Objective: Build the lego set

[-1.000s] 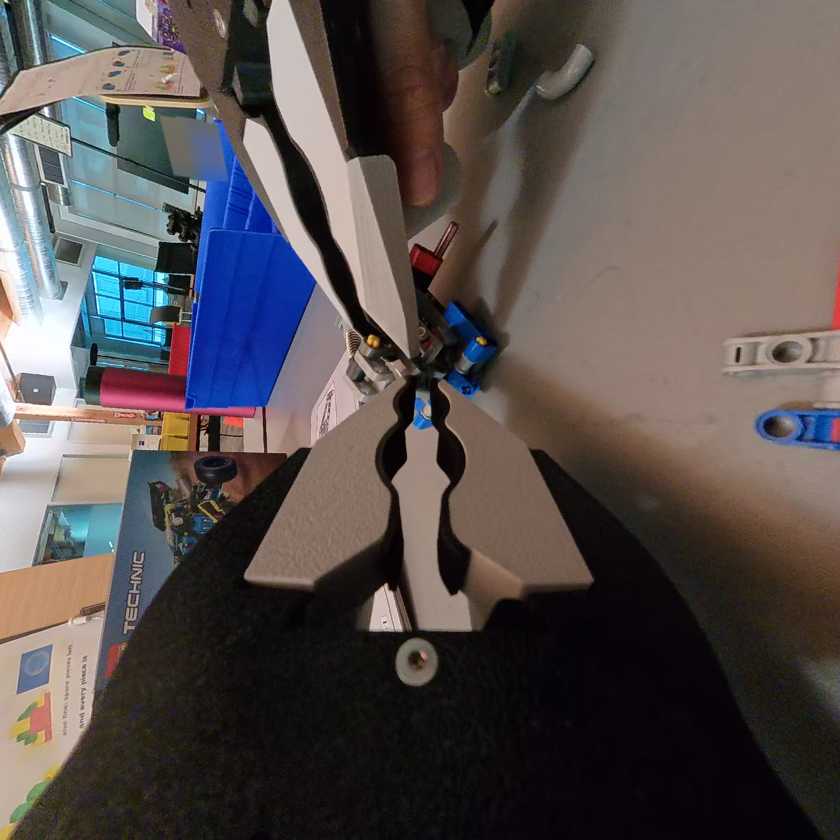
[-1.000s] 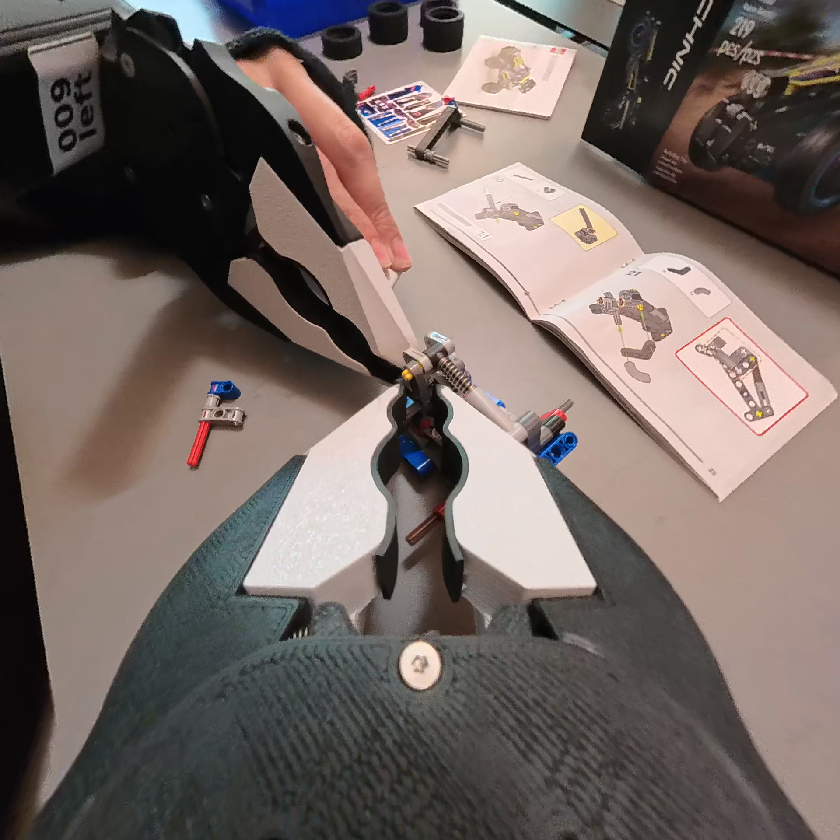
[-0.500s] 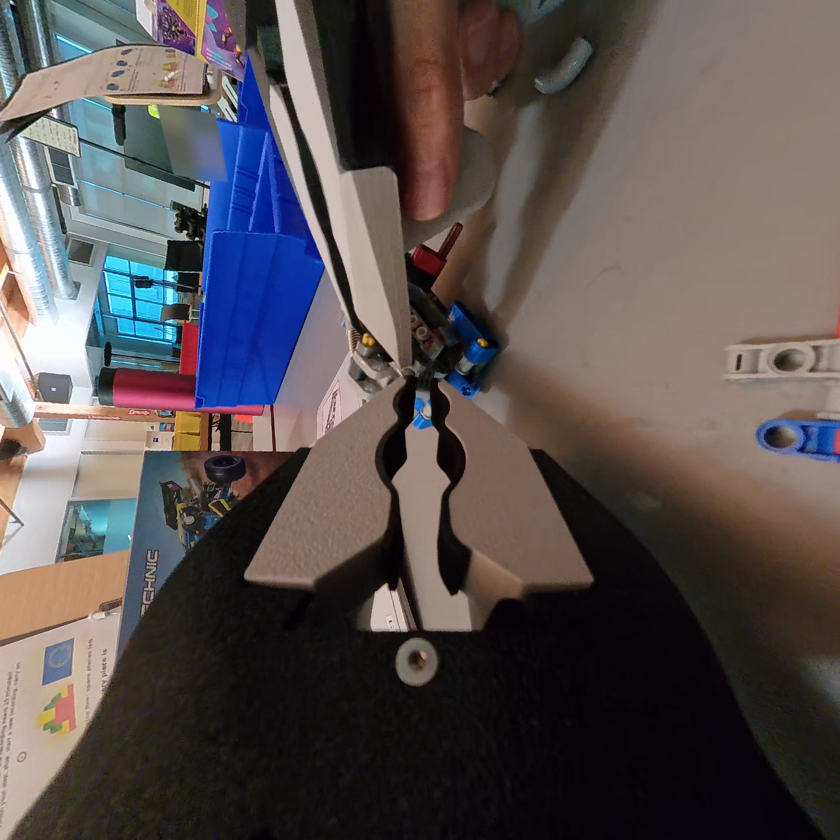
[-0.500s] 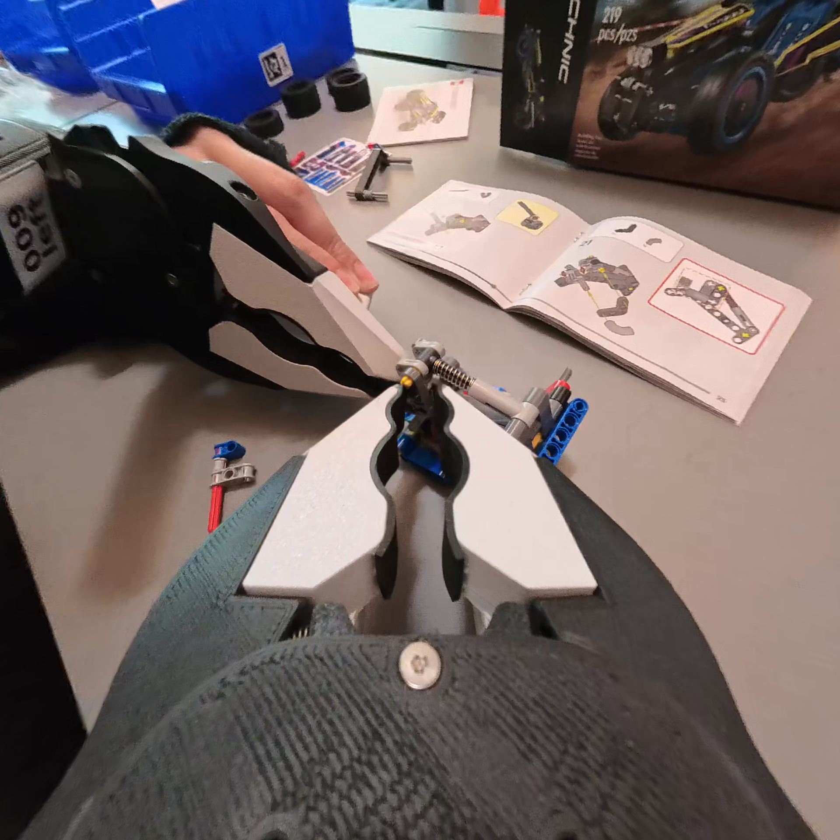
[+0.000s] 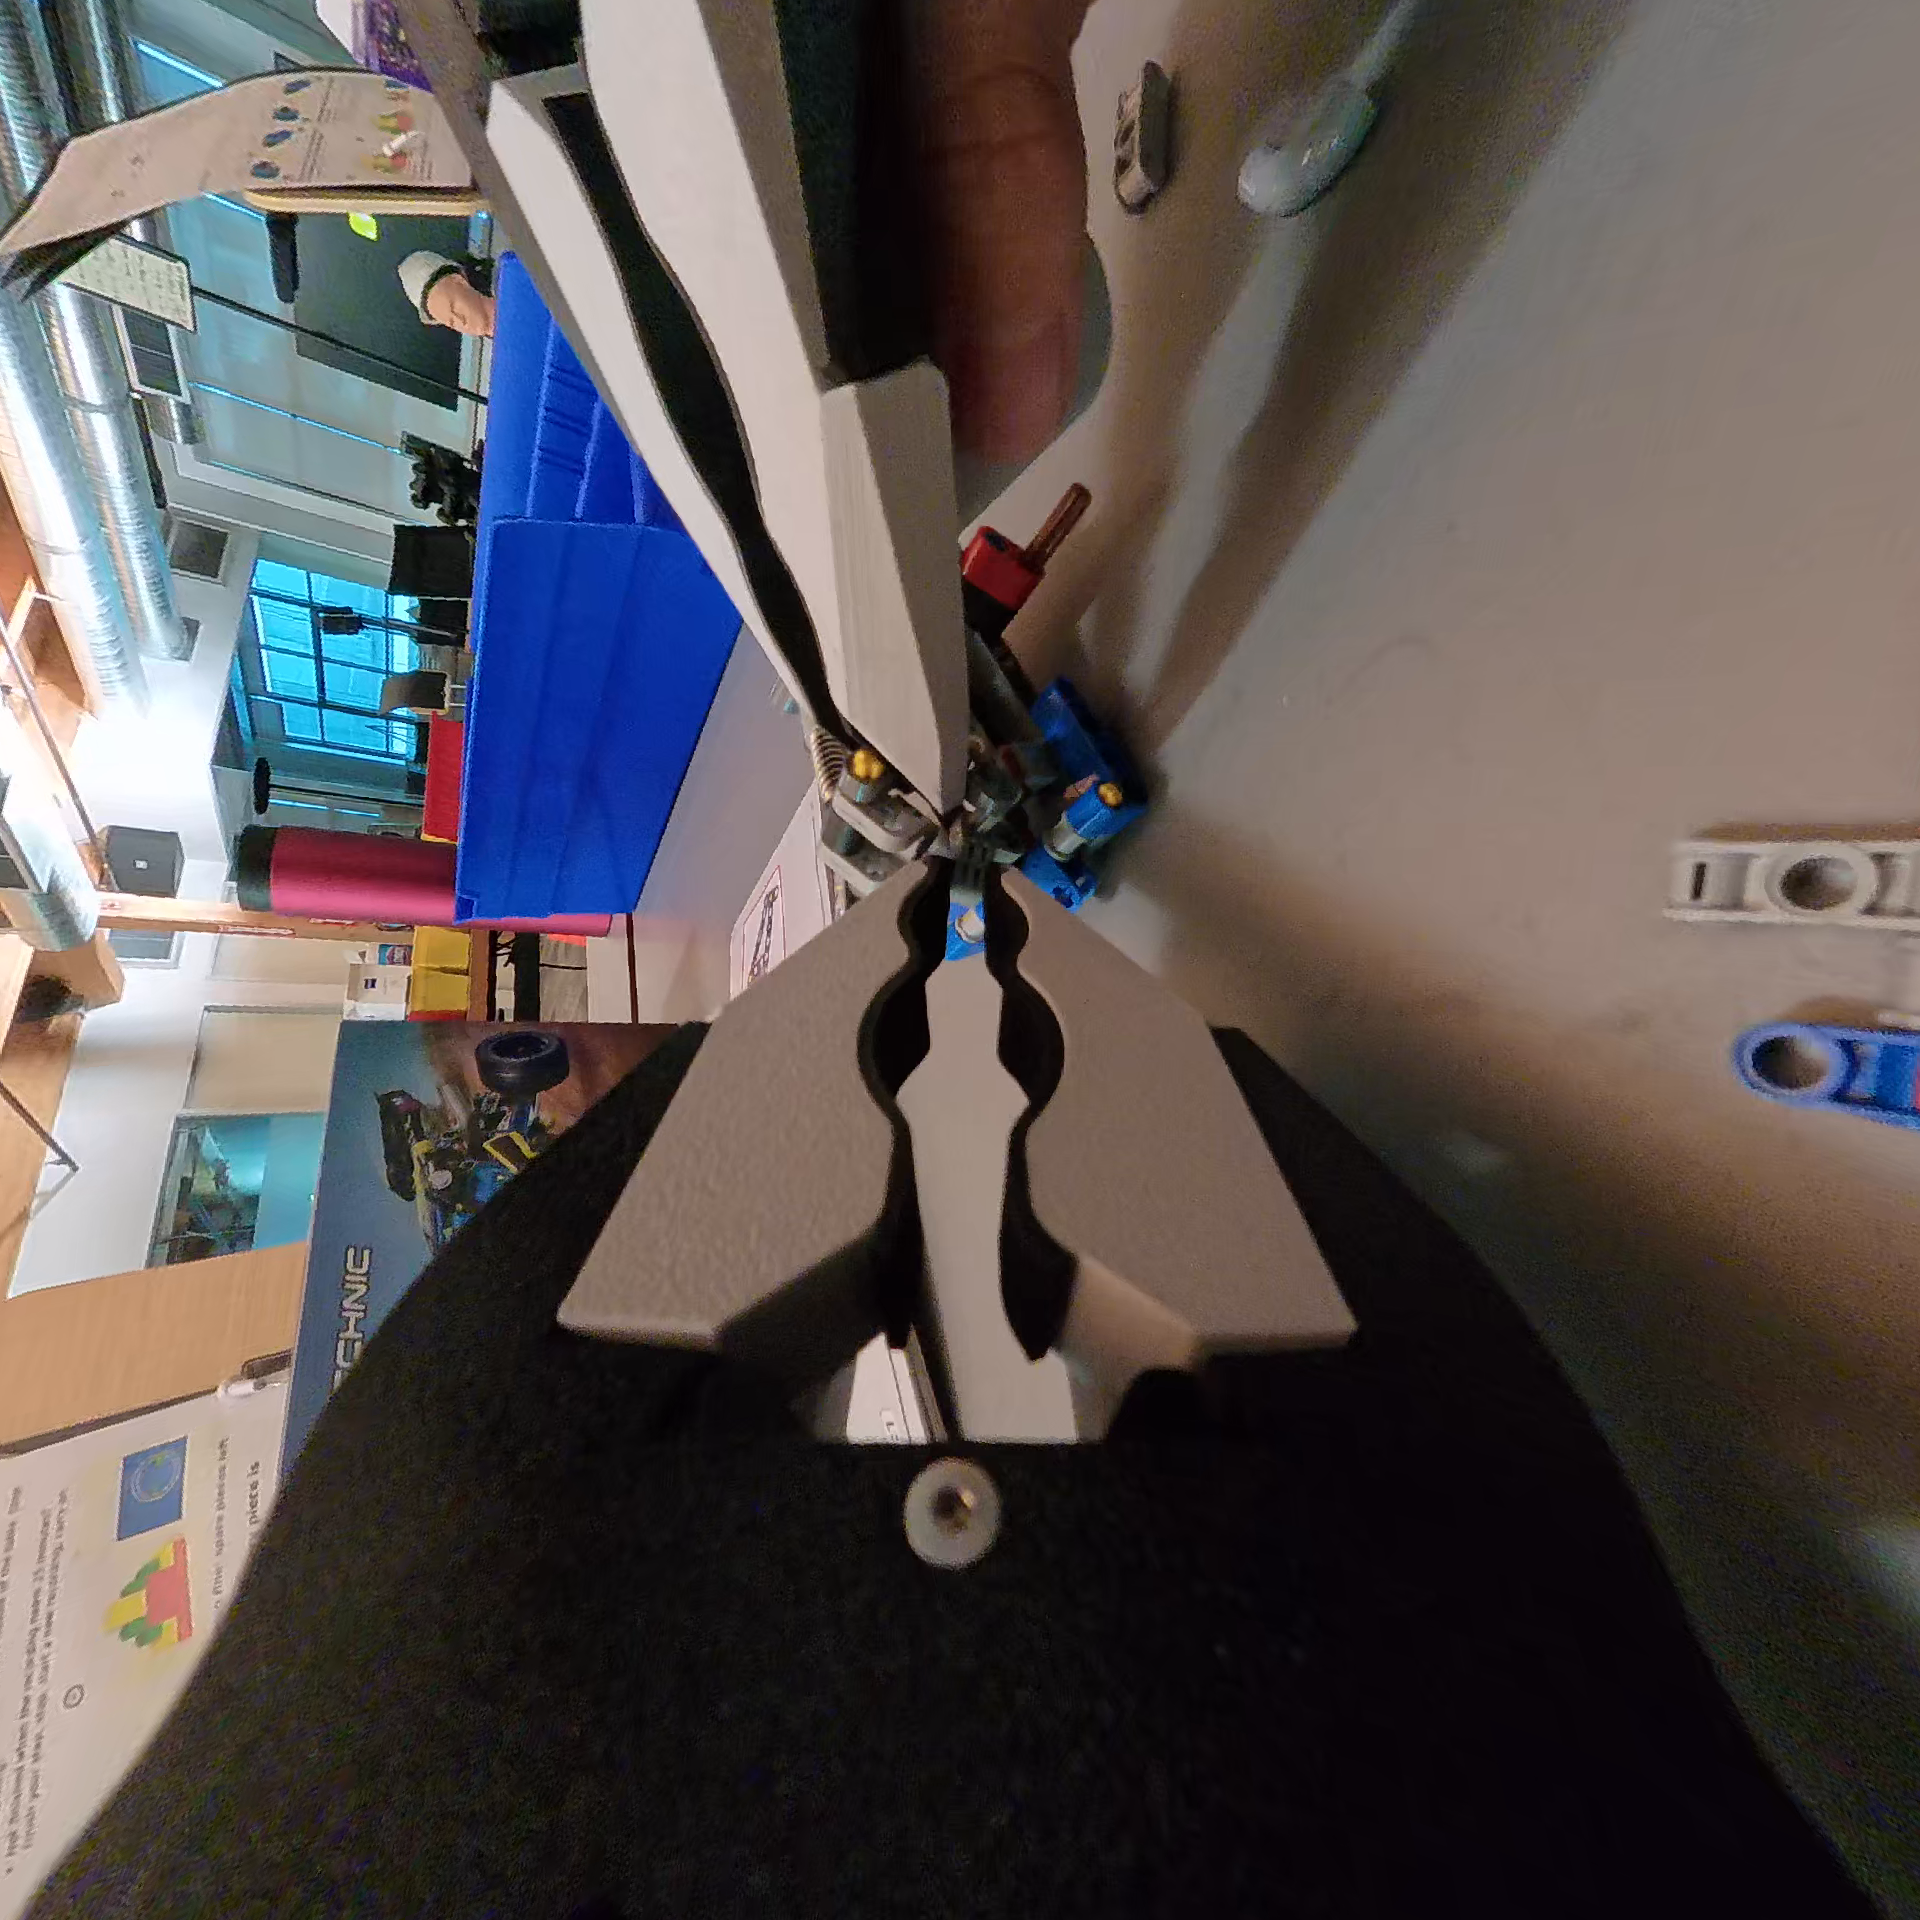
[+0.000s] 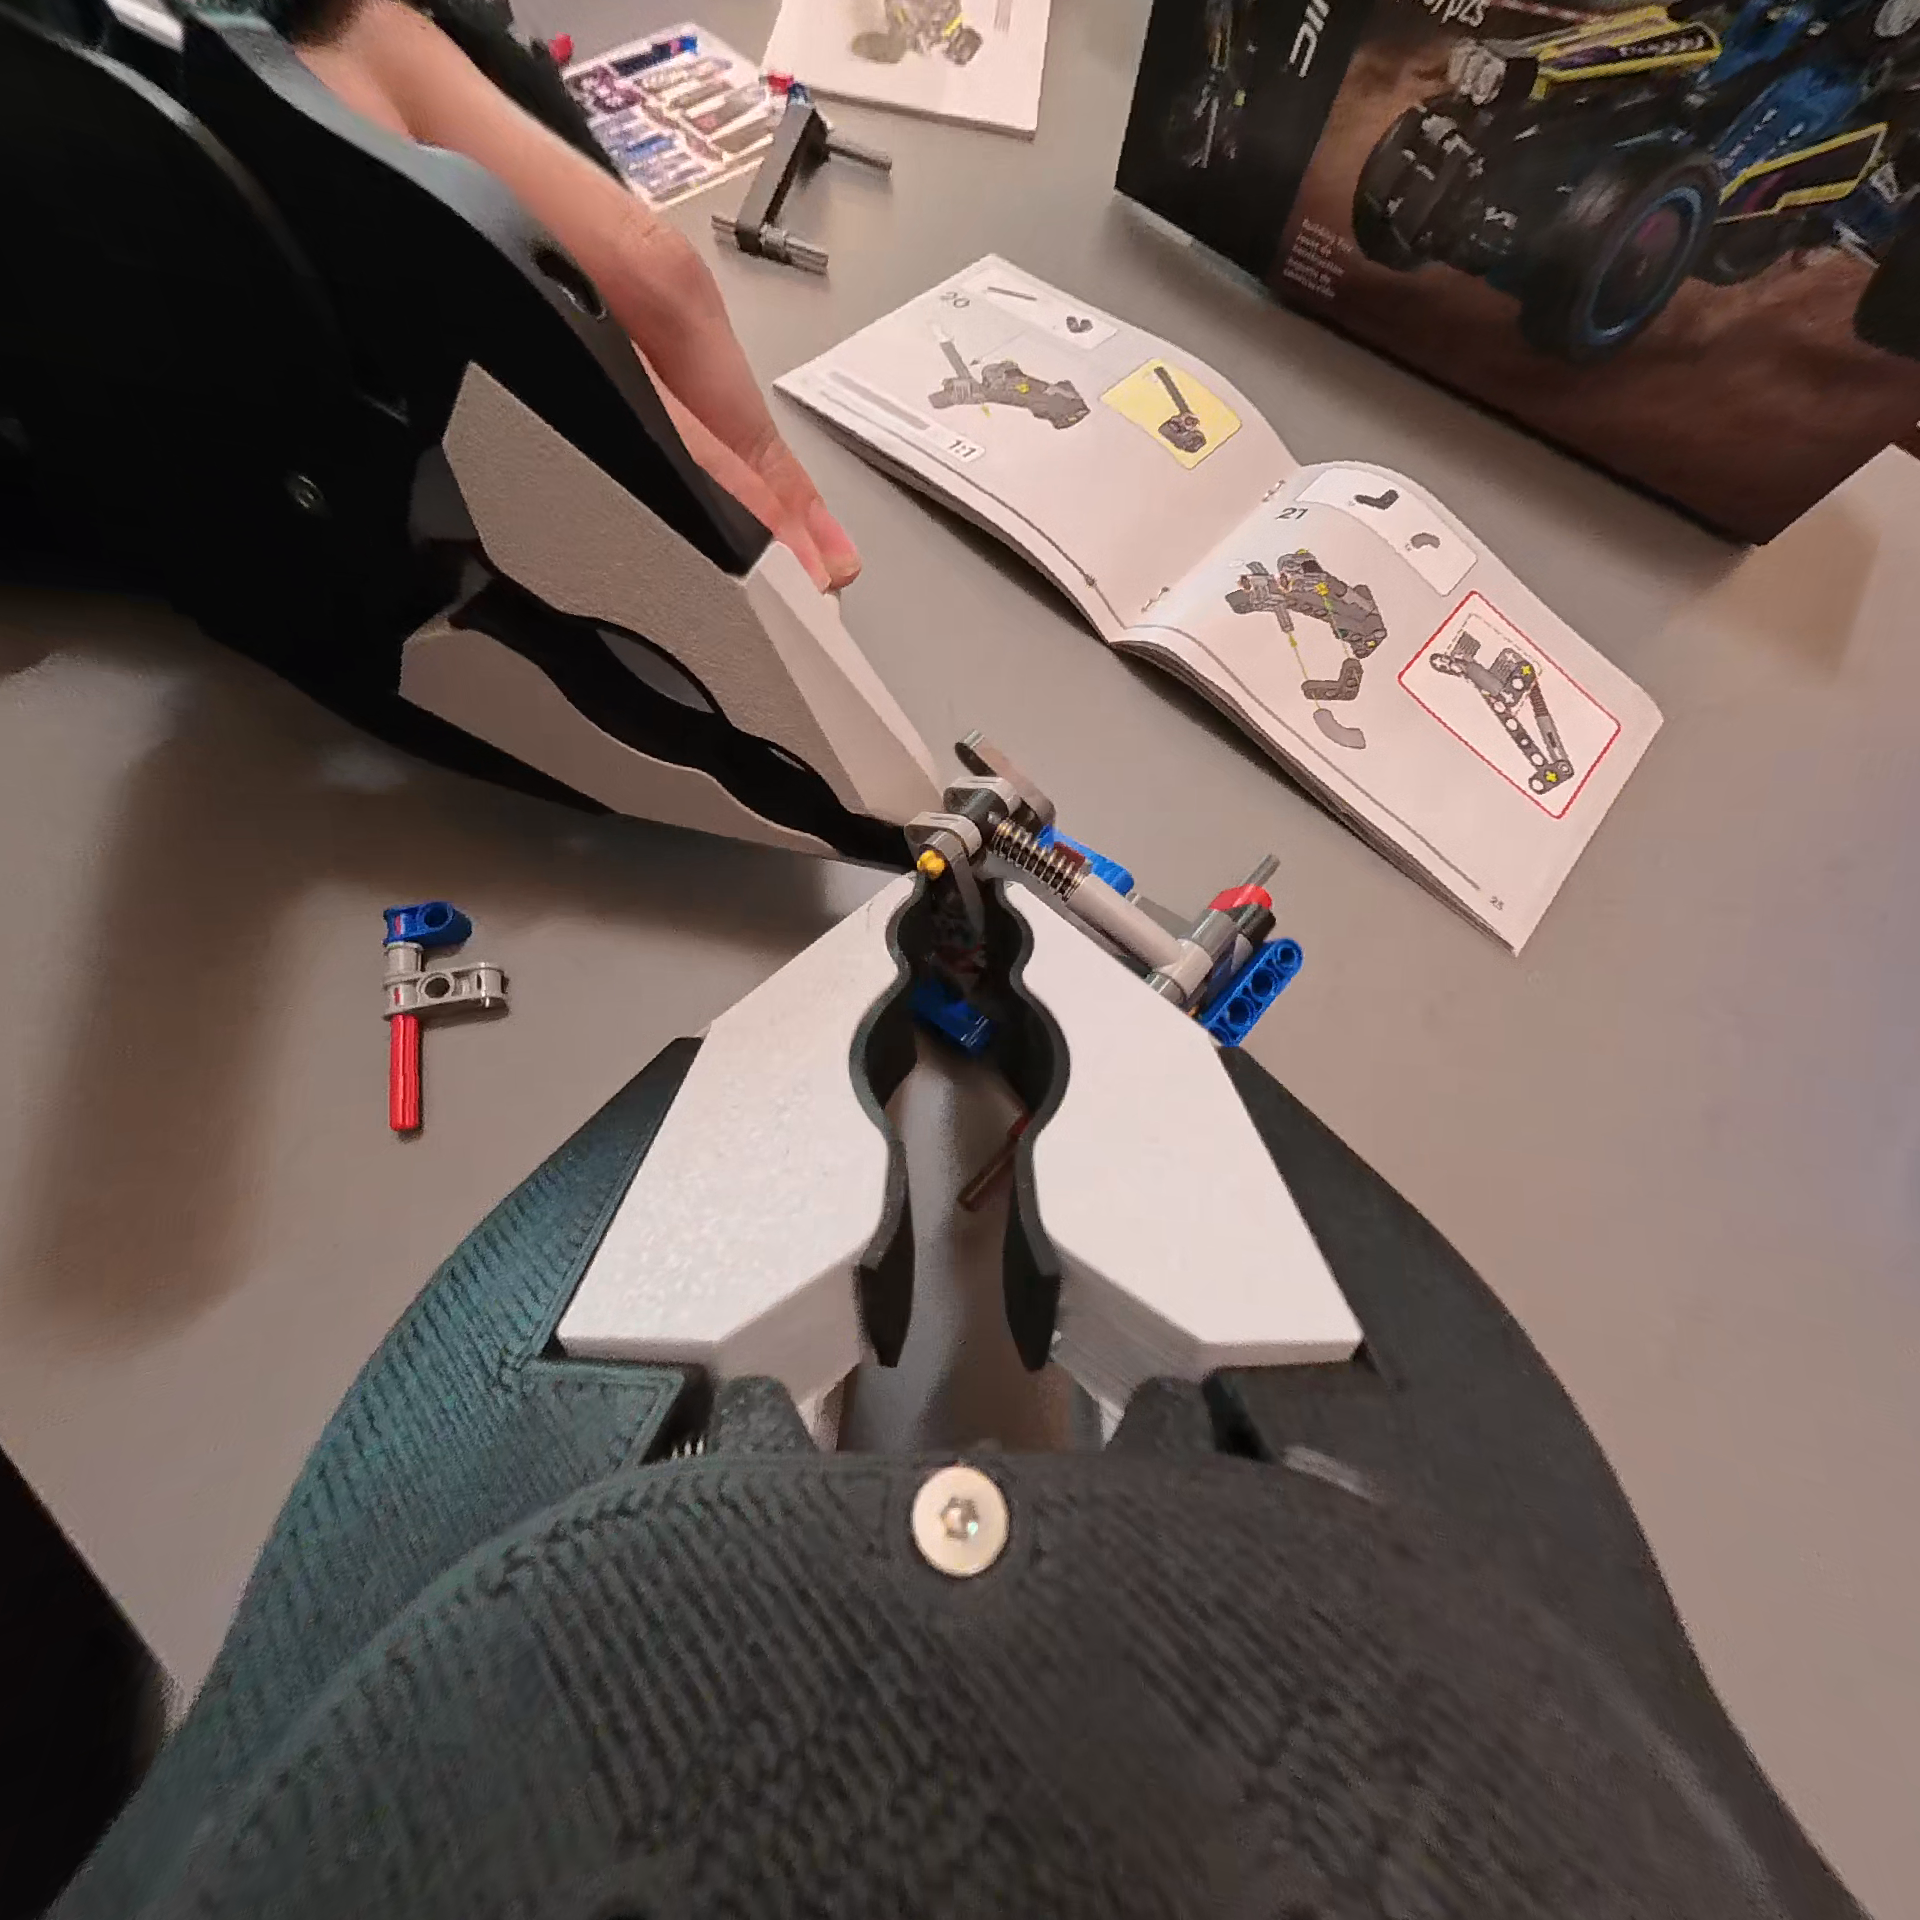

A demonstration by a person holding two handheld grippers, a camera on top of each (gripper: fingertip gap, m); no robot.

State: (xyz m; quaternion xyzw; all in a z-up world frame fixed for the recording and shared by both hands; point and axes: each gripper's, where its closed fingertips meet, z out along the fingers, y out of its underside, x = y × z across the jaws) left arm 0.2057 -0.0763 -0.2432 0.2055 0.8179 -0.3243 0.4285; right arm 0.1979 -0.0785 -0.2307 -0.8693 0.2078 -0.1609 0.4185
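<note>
Grey, blue and black plastic pieces make up the small toy-brick assembly (image 6: 1081,904) resting on the grey table (image 6: 1558,1195), near the middle of the scene, with a coiled metal spring around a grey strut and a blue beam with holes at its far right end. The right gripper (image 6: 961,899) is clamped on a thin dark upright plate at the near end of this assembly, its pads pressing both sides. The left gripper (image 5: 961,883) comes in from the left with its tips nearly closed on a small dark part of the same assembly, right against the other gripper's tips; a blue piece shows just behind them.

The assembly looks light and stiff, but the press-fit joints and the sprung strut would likely shift or pop apart under a twist, so the solid beams seem the safer places to hold rather than the spring.

To the left lies a loose red, grey and blue piece (image 6: 421,997). To the far right an open instruction booklet (image 6: 1195,540) lies flat, with a printed box (image 6: 1558,208) beyond it.
</note>
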